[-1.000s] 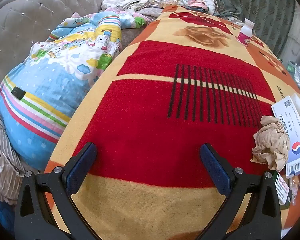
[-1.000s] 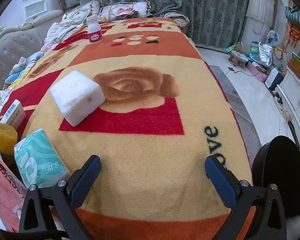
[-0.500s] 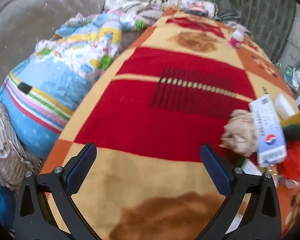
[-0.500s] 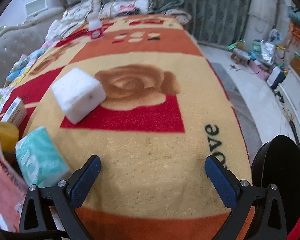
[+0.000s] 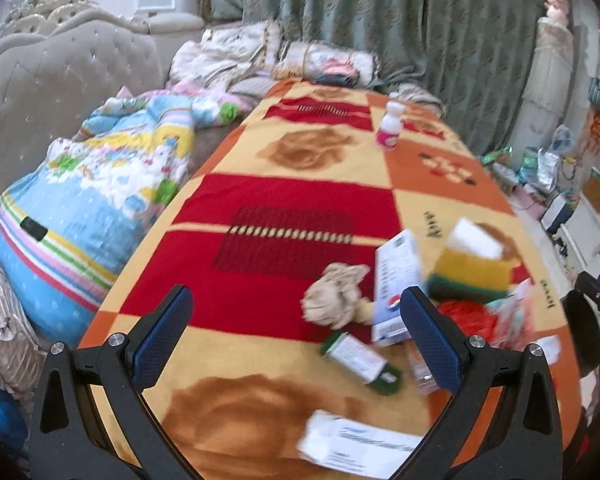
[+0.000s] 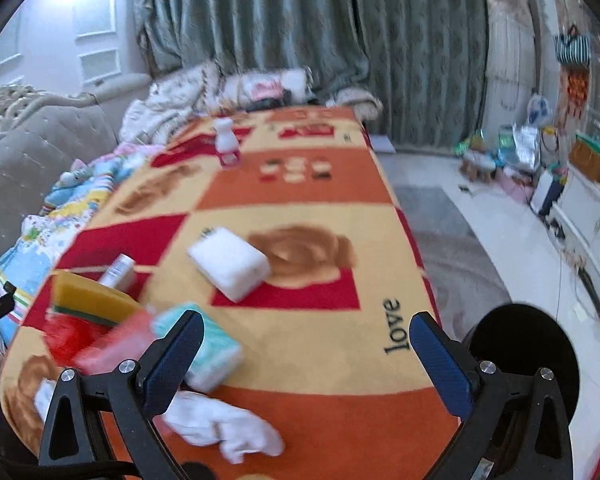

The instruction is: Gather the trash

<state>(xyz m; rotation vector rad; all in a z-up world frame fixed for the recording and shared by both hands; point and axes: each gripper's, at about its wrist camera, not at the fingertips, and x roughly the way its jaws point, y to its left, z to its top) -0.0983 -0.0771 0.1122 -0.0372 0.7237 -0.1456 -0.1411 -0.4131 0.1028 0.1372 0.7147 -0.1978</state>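
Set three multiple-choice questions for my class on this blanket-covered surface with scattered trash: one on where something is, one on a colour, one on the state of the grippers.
1. Where does the small white bottle stand?
A. at the far end of the blanket, apart from the litter
B. between the left gripper's fingers
C. on the floor

2. What colour is the crumpled paper ball?
A. blue
B. beige
C. black

3. How are the two grippers?
A. both shut on trash
B. left open, right shut on a tissue pack
C. both open, holding nothing

Answers:
1 A: it stands upright alone far up the blanket.
2 B: the wad looks tan against the red patch.
3 C: the left gripper and the right gripper show fingers spread wide with nothing gripped between them.
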